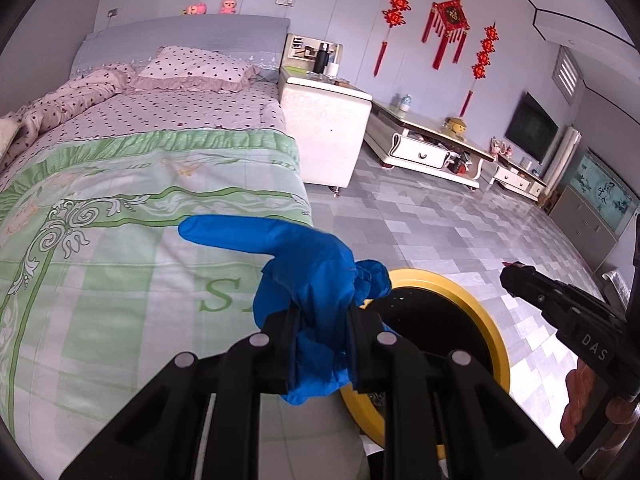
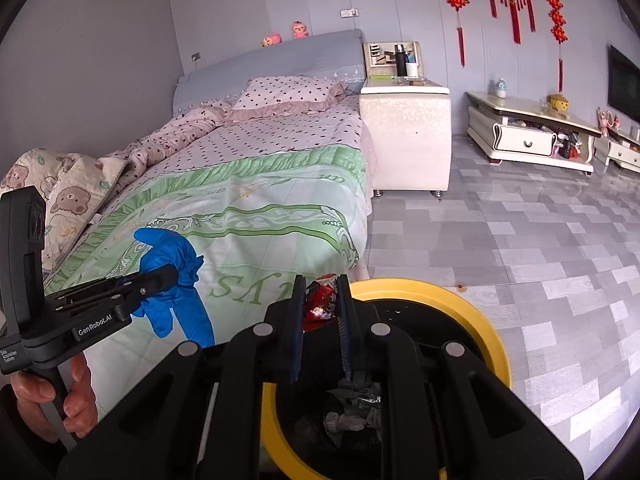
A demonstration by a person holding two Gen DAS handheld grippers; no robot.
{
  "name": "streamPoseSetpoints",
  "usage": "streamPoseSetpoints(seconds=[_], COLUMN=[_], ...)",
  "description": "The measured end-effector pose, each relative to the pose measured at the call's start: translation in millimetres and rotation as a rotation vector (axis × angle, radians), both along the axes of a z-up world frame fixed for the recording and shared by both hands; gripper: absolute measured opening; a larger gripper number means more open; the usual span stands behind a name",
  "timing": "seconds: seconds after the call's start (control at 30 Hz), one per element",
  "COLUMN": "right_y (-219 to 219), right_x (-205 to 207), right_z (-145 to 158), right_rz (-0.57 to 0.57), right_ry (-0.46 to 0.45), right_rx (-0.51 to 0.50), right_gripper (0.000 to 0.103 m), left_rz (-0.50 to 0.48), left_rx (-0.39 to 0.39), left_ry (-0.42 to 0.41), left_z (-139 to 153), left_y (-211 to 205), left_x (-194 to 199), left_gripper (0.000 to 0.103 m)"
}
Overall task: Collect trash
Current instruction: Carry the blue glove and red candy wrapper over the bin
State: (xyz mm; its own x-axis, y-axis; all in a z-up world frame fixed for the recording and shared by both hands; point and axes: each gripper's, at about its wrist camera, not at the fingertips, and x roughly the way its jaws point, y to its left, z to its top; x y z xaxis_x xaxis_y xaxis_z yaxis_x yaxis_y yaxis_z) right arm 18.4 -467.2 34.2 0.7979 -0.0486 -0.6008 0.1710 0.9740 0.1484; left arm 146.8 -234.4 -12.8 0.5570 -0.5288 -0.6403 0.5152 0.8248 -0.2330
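The left gripper point(image 1: 322, 316) is clamped on a crumpled blue glove point(image 1: 308, 268), one finger of which sticks out to the left over the bed point(image 1: 132, 208). The bed carries a green-and-white patterned cover, with a pink dotted pillow point(image 1: 196, 68) at the grey headboard. Just right of the glove, on the grey tiled floor point(image 1: 440, 224), stands a bin with a yellow rim point(image 1: 460, 284) and a dark inside, partly hidden behind the gripper's fingers. At the right edge the right gripper point(image 1: 510, 270) reaches in, pointing left above the floor, with a small red scrap at its tip; a hand point(image 1: 580, 400) holds its handle. A white bedside cabinet point(image 1: 324, 128) stands beside the bed, and red knot ornaments point(image 1: 448, 20) hang on the wall.
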Motion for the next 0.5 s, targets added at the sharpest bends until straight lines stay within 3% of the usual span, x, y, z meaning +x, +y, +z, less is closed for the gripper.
streamPoseSetpoints(seconds=[0.5], right_y=[-53], right_x=[-3], right_z=[-29], right_rz=[-0.078], right_ry=[0.064], right_rx=[0.06], right_gripper=[0.015], left_rz=[-0.099], left_rx=[0.048], left_ry=[0.079], left_z=[-38], left_y=[-70], left_x=[-4], left_gripper=[0.017])
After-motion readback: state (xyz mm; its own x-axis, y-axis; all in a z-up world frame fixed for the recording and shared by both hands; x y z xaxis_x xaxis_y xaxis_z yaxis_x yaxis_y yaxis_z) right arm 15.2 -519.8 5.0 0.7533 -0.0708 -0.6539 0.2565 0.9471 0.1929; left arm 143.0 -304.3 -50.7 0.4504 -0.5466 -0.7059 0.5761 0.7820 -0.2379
